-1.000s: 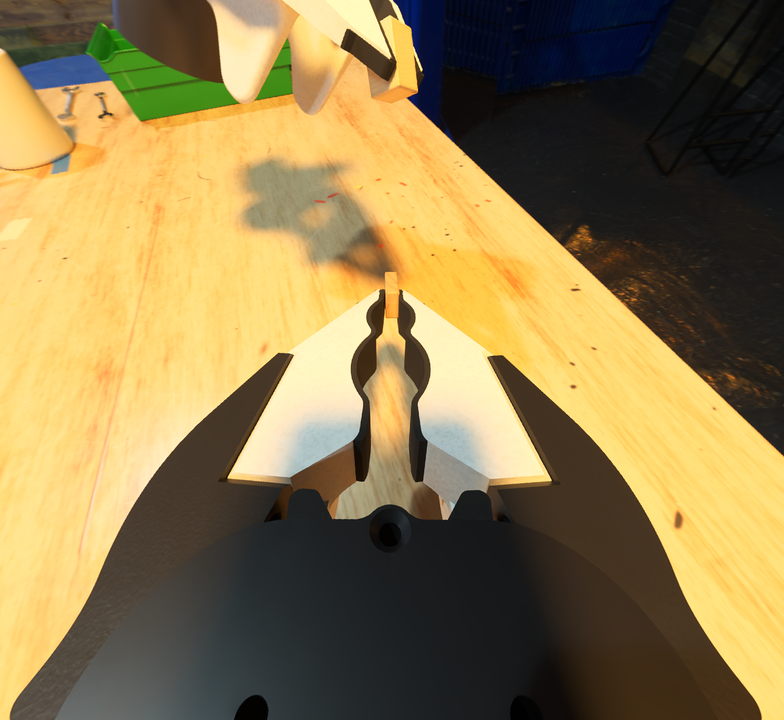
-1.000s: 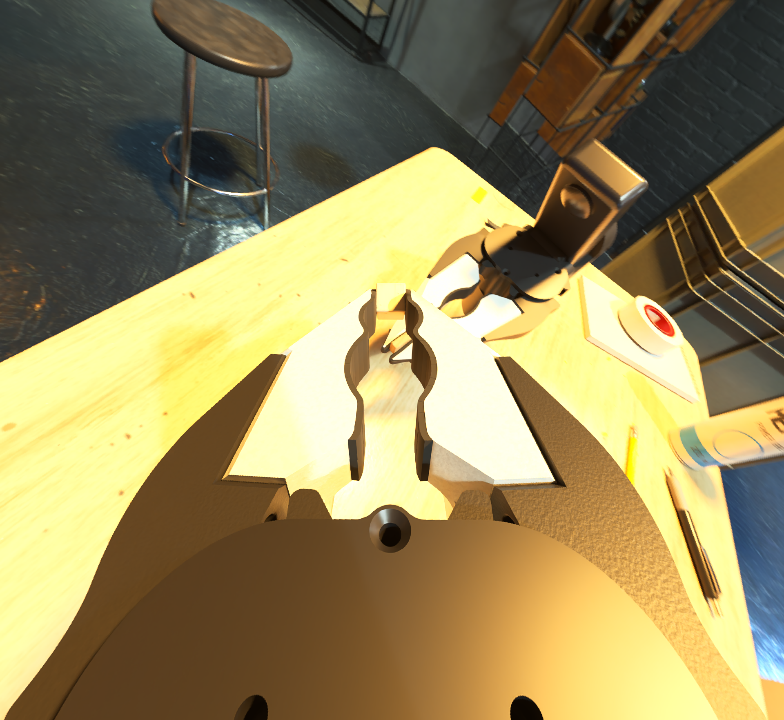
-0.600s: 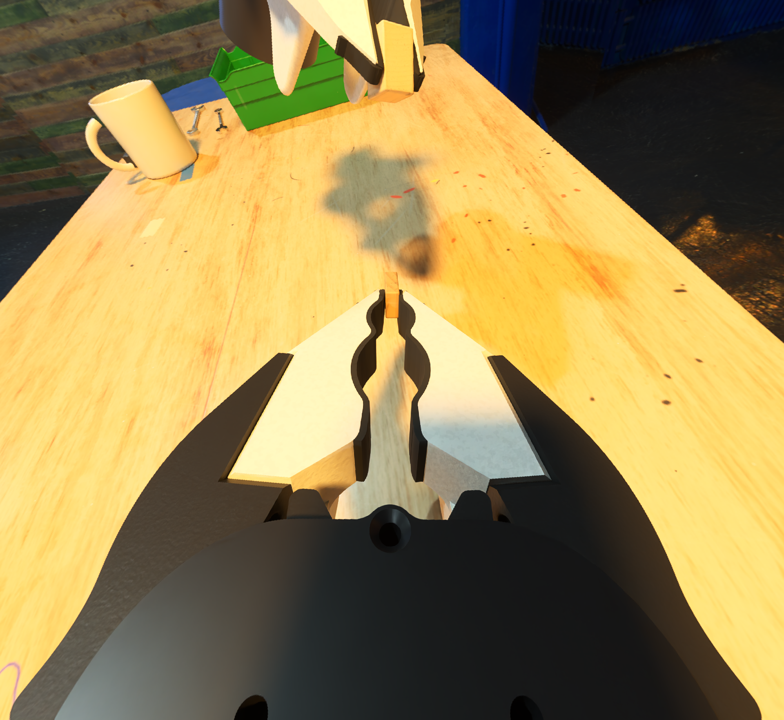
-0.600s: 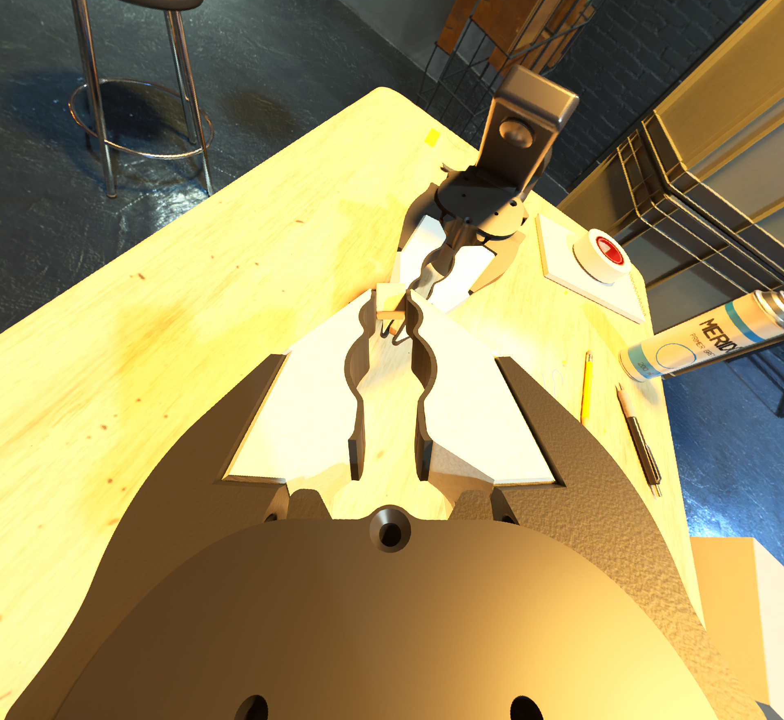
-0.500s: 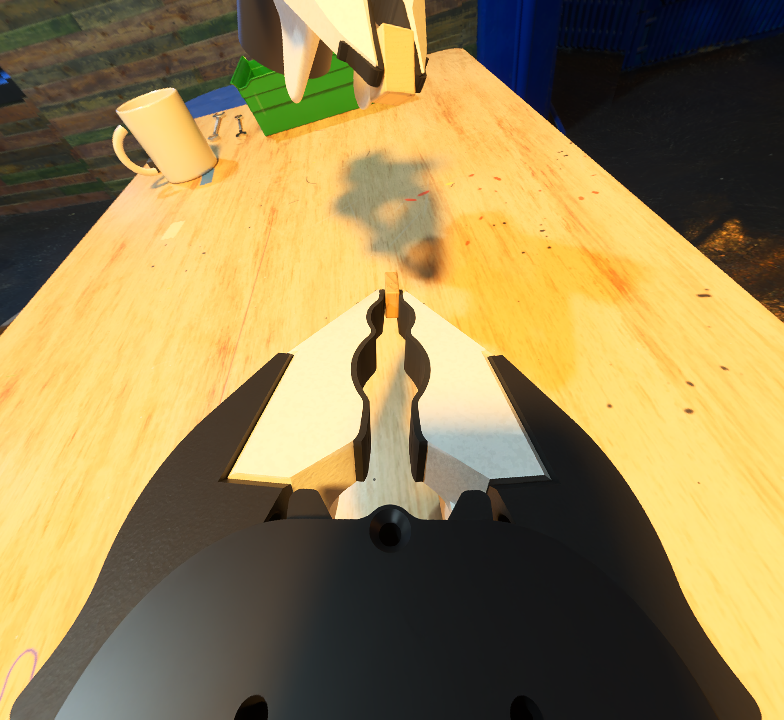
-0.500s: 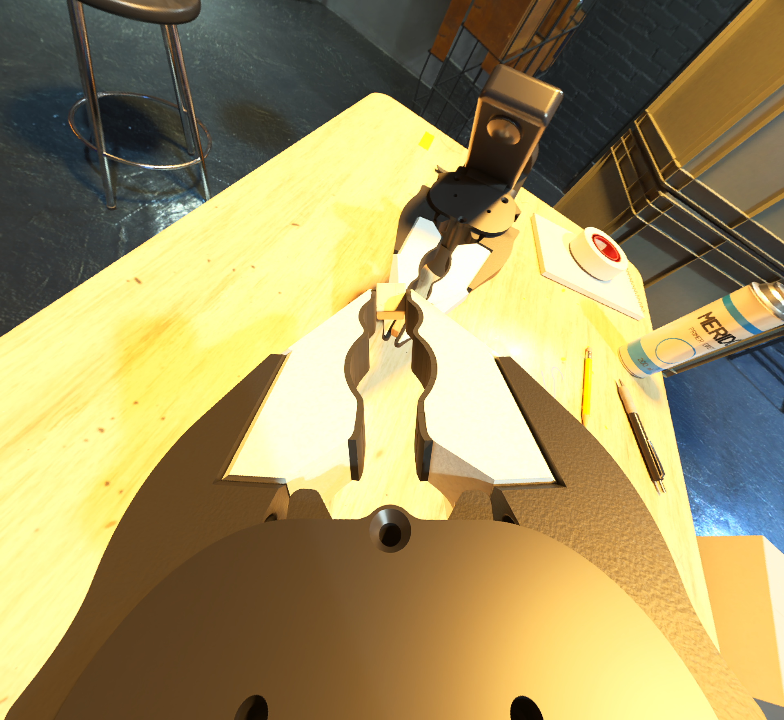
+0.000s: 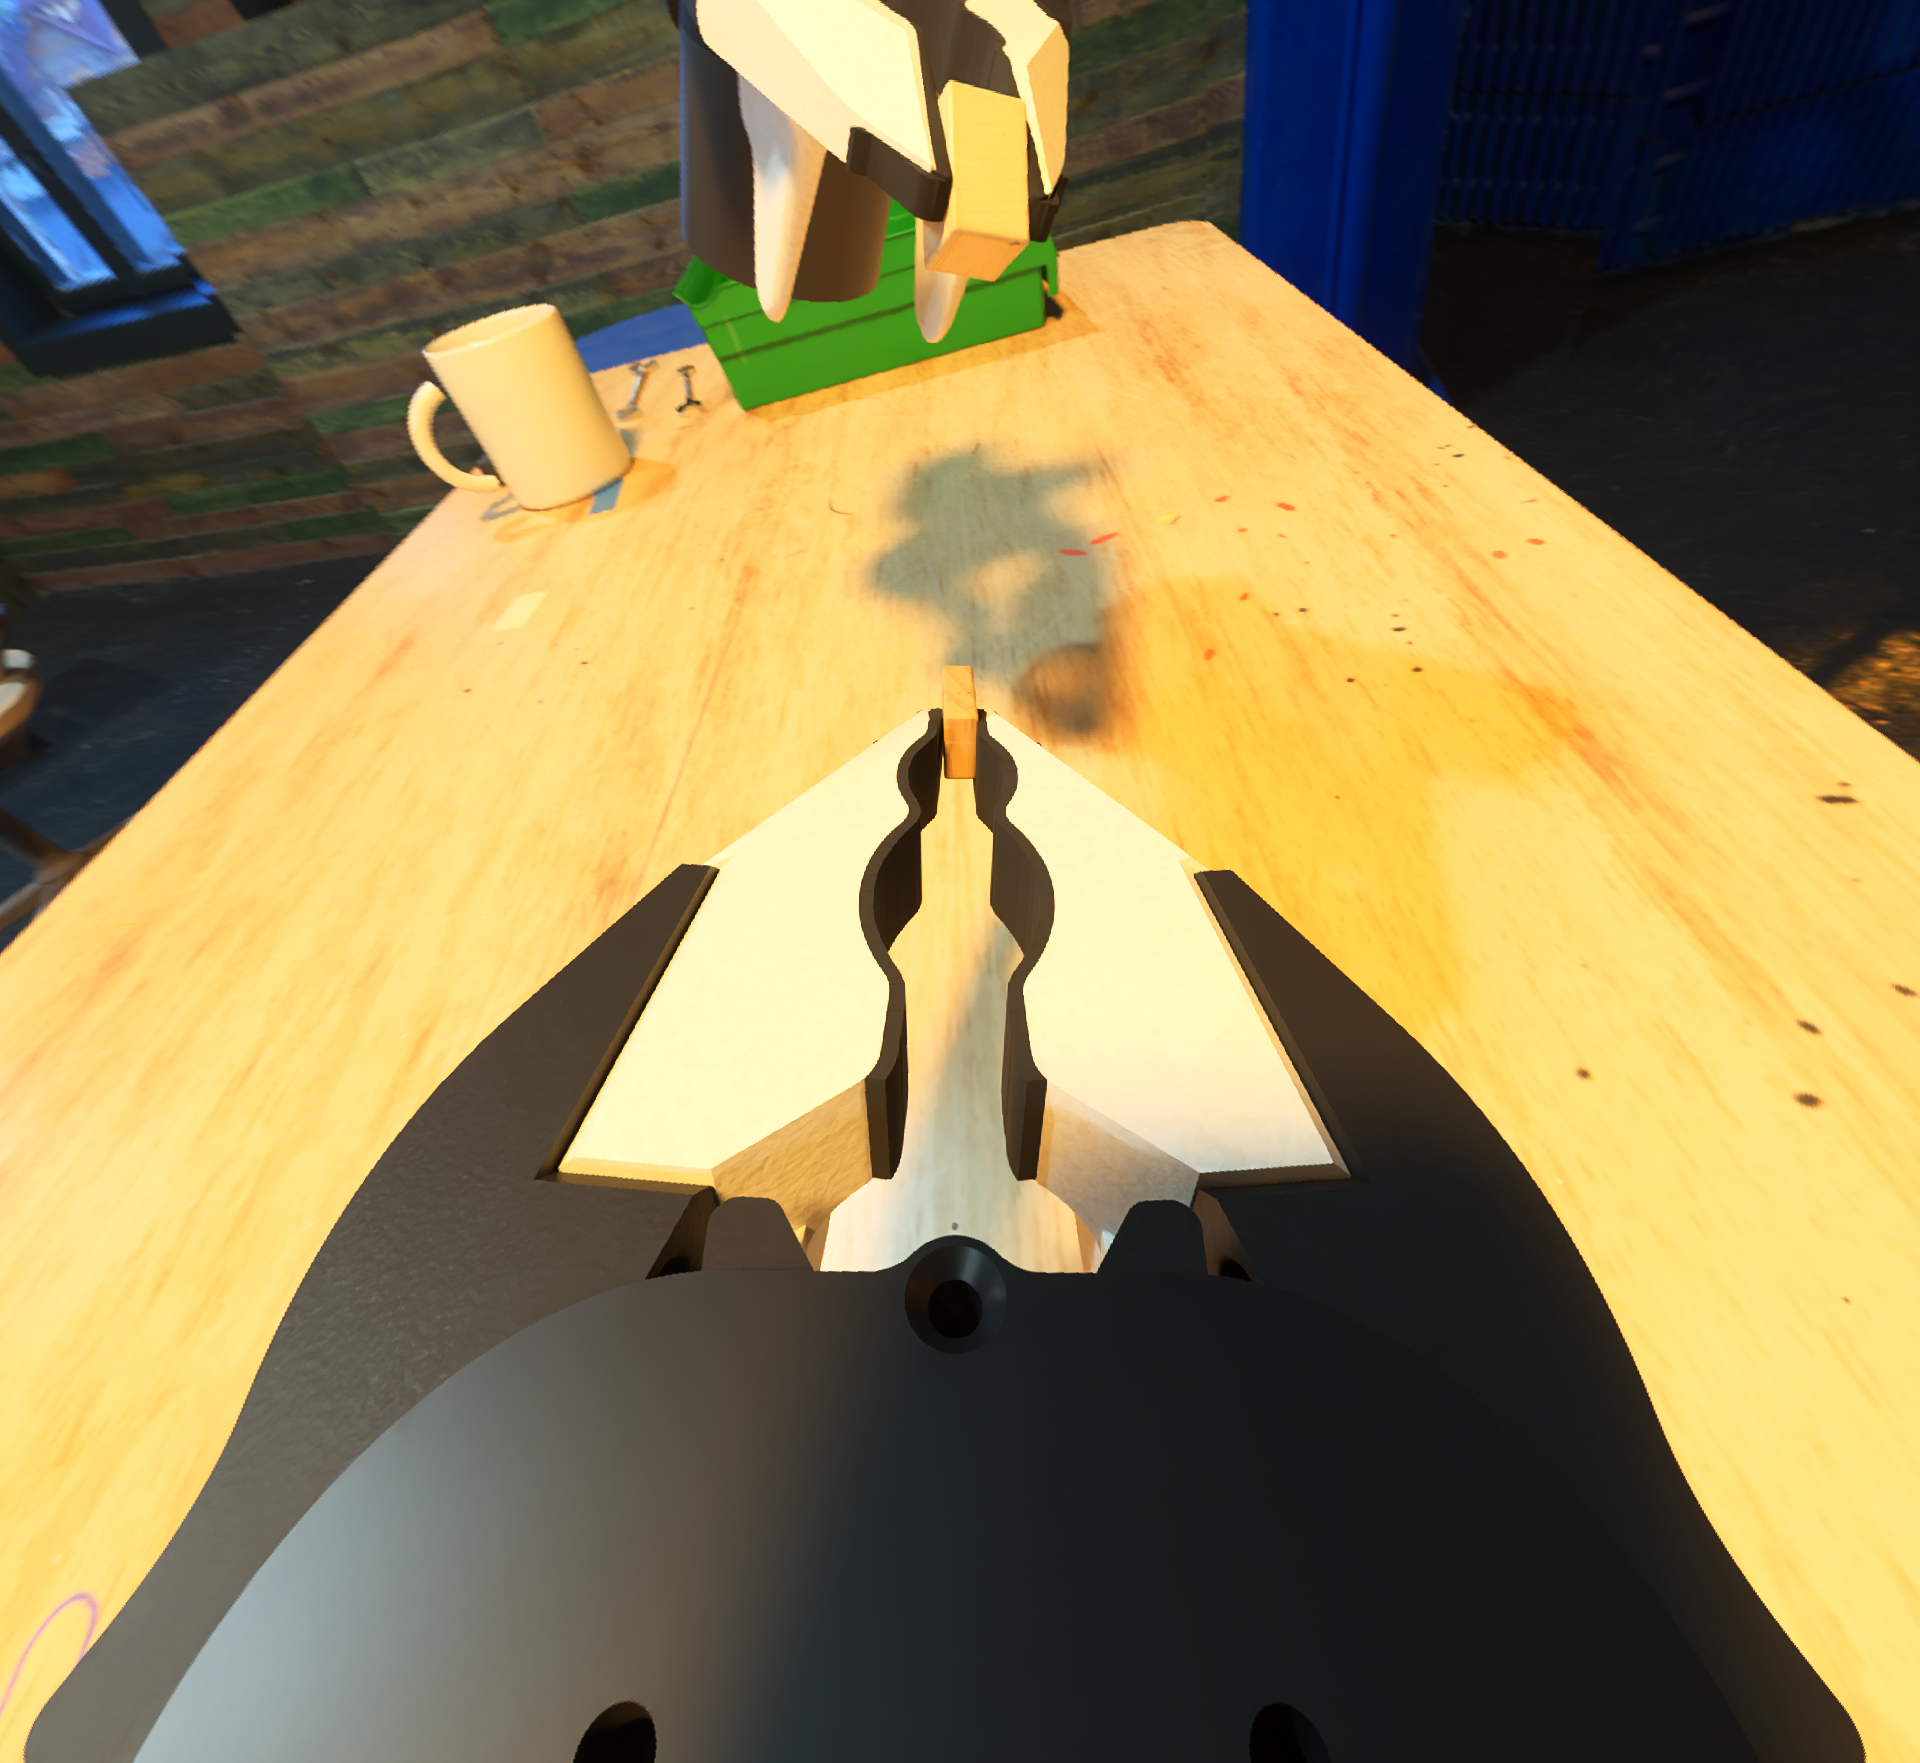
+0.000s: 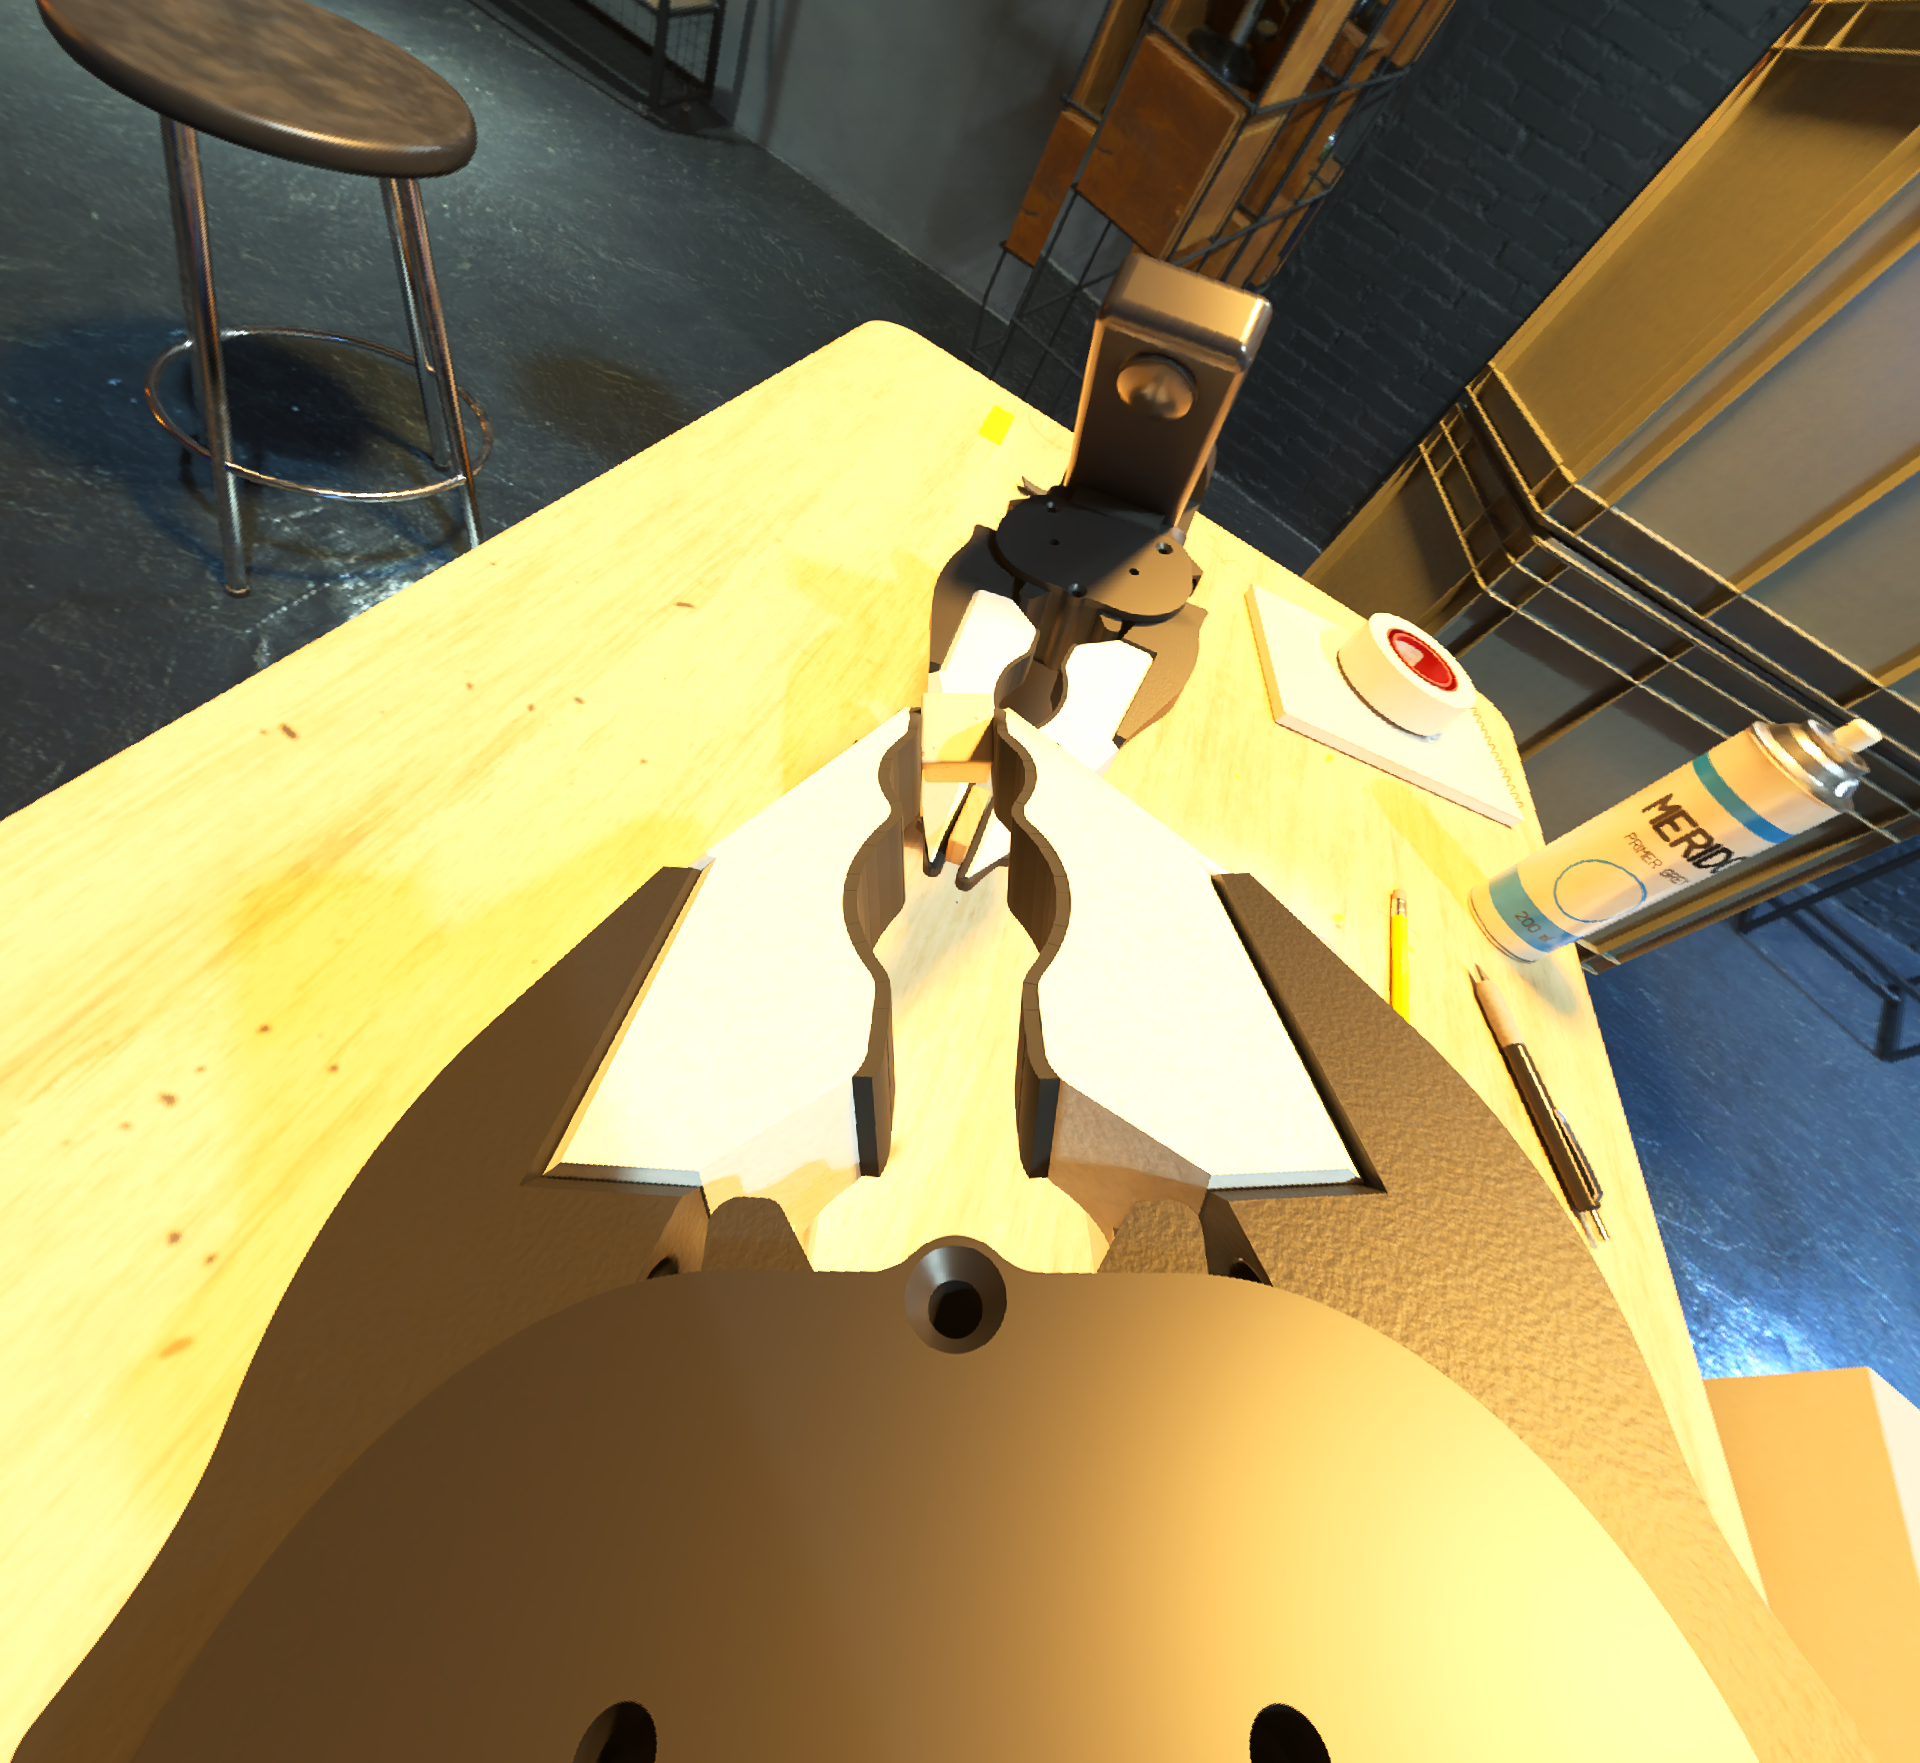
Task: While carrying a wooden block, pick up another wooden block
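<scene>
My left gripper (image 7: 958, 737) is shut on a small thin wooden block (image 7: 958, 726), held edge-on at its fingertips above the wooden table (image 7: 416, 882). My right gripper (image 8: 957, 757) is shut on another pale wooden block (image 8: 954, 737). In the left wrist view the right gripper (image 7: 987, 196) hangs high at the far end, pointing down, with its block (image 7: 982, 181) between the fingers. In the right wrist view the left gripper (image 8: 966, 840) stands just beyond my fingertips, low over the table (image 8: 416, 830).
A cream mug (image 7: 525, 404), two small wrenches (image 7: 655, 388) and a green bin (image 7: 883, 331) stand at the table's far end. A tape roll (image 8: 1403, 669) on a white pad, a spray can (image 8: 1673, 846), a pencil (image 8: 1397, 950) and a pen (image 8: 1538, 1100) lie at the right. A stool (image 8: 260, 82) stands off the table.
Both grippers stayed shut on their blocks. The left wrist view pulled back and tilted up, so the right gripper looks farther and higher. The right wrist view rose and swung towards the left gripper.
</scene>
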Robot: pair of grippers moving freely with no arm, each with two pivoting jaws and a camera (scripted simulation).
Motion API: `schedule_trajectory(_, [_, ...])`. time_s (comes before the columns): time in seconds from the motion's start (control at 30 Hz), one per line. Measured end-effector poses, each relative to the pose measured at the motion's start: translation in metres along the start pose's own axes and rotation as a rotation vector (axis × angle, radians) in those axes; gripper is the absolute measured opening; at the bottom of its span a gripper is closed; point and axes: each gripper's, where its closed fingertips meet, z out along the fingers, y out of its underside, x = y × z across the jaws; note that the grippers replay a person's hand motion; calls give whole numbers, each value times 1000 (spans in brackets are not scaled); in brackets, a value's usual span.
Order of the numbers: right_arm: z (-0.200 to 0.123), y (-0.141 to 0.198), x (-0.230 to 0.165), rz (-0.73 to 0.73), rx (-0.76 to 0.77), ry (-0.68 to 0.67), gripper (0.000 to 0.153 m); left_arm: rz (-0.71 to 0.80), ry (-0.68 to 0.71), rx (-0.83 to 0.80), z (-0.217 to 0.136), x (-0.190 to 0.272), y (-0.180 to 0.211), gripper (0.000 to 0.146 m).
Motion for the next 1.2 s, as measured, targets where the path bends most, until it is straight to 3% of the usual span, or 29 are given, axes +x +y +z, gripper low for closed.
schedule_trajectory(0.13, [-2,-1,5,12,12,31,12,22,-61,20,0,-7,-3,5])
schedule_trajectory(0.7, [-5,-12,-2,13,128,-26,12,28,16,102,7,5,-12,4])
schedule_trajectory(0.9, [-14,-1,-6,3,82,-46,12,-22,45,-33,4,7,-6,5])
schedule_trajectory(1.03, [-22,2,-6,2,154,-58,12,-22,23,-137,1,7,-9,5])
schedule_trajectory(1.2, [-24,7,0,39,233,-50,12,-135,9,-253,-3,7,-8,5])
